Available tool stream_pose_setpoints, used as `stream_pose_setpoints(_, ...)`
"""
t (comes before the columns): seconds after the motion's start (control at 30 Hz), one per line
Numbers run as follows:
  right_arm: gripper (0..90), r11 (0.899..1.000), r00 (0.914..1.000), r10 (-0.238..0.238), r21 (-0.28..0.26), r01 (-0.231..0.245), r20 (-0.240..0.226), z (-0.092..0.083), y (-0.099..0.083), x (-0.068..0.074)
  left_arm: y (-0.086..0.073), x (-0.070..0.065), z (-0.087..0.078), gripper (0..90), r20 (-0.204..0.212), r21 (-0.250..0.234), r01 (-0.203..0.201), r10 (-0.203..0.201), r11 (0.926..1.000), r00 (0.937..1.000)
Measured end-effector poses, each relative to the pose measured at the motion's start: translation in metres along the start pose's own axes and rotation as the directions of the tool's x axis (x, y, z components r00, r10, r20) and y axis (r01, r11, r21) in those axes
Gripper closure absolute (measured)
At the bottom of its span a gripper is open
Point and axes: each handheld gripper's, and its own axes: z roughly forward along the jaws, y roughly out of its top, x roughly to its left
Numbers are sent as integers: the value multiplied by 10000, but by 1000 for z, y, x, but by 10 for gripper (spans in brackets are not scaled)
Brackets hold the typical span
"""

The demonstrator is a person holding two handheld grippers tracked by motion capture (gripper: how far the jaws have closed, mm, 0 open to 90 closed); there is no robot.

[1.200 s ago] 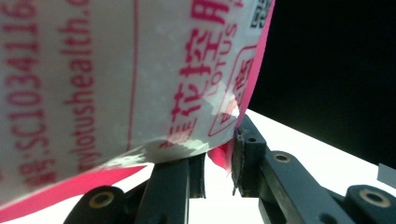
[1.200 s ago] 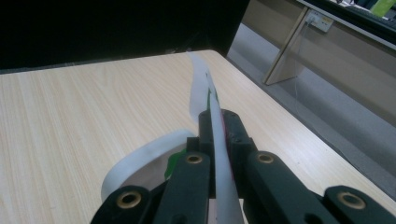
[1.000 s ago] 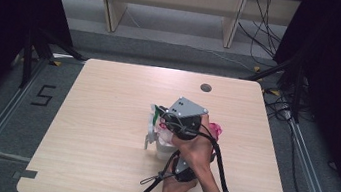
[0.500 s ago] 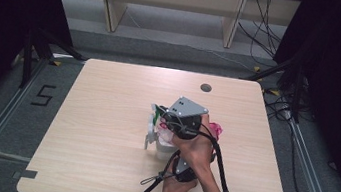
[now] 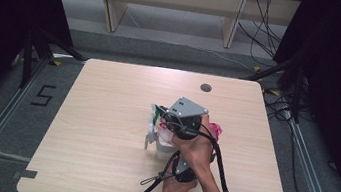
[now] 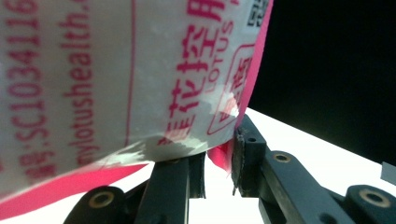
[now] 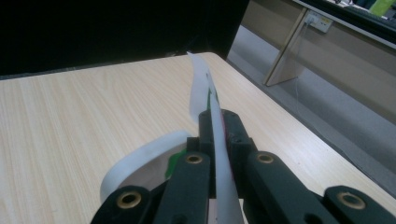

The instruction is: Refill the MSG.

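With the pale wooden tabletop (image 5: 103, 132) bare all round and its edges well off, I have room to pull steadily, keeping my left claw (image 6: 217, 161) pinching the pink-printed white plastic packet (image 6: 116, 79) and my right claw (image 7: 218, 135) clamped on its thin edge mid-table.

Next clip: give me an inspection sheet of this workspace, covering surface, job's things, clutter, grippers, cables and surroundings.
Surface: light wooden table, round hole near the far edge.
Job's things: white plastic packet with pink print and pink edge, held up between both grippers.
Clutter: nothing seen.
Grippers: left gripper shut on the packet's lower edge; right gripper shut on a thin white edge of it.
Cables: black cable loops along the forearm.
Surroundings: wooden shelf legs, floor marking "5".
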Motion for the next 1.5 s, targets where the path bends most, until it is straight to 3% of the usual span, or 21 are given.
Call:
stream_pose_setpoints(0.07,894,10000,10000,-38,-43,39,60,1,0,-1,0,1,1,768,-2,12,263,-263,9997,9997)
stream_pose_setpoints(0.13,894,10000,10000,-42,-61,42,75,1,-1,-1,0,-1,-1,767,121,9,-53,53,10000,9999)
stream_pose_setpoints(0.17,894,10000,10000,7,-25,-7,36,0,0,2,1,-1,-2,768,-45,109,-365,366,9993,9993)
stream_pose_setpoints(0.2,894,9998,9998,-195,-38,195,-15,-1,2,3,2,0,-2,768,-118,101,-274,275,9996,9996)
stream_pose_setpoints(0.27,894,9999,10000,-78,-69,79,31,0,2,2,1,1,-1,769,-14,101,-66,67,9999,10000)
stream_pose_setpoints(0.33,894,10000,10000,-51,-59,51,1,1,0,1,-1,1,0,769,106,148,-164,162,9998,9998)
stream_pose_setpoints(0.43,894,9999,9999,106,-39,-106,46,1,0,2,0,1,1,768,-36,-53,266,-266,9996,9996)
stream_pose_setpoints(0.5,894,9999,9999,136,-21,-136,37,2,0,1,0,1,0,768,40,-6,177,-177,9998,9998)
stream_pose_setpoints(0.53,894,10000,10000,0,-12,0,6,2,0,1,0,3,-1,769,26,212,-108,107,9997,9999)
stream_pose_setpoints(0.7,895,10000,10000,-32,-23,32,-16,3,0,2,0,4,0,769,110,286,-113,110,9995,9999)
stream_pose_setpoints(0.73,894,9999,9999,-111,-16,111,24,3,0,3,0,1,1,769,326,-25,250,-249,9997,9992)
stream_pose_setpoints(0.9,894,10000,10000,-74,37,73,30,4,0,3,0,1,2,769,316,-110,373,-370,9992,9988)
stream_pose_setpoints(1.37,894,9999,9999,-170,3,170,19,3,0,4,0,4,-3,769,293,261,-45,38,9997,9996)
stream_pose_setpoints(1.5,894,9999,9999,-109,-33,109,-8,2,1,3,0,3,-2,769,297,106,126,-129,9999,9995)
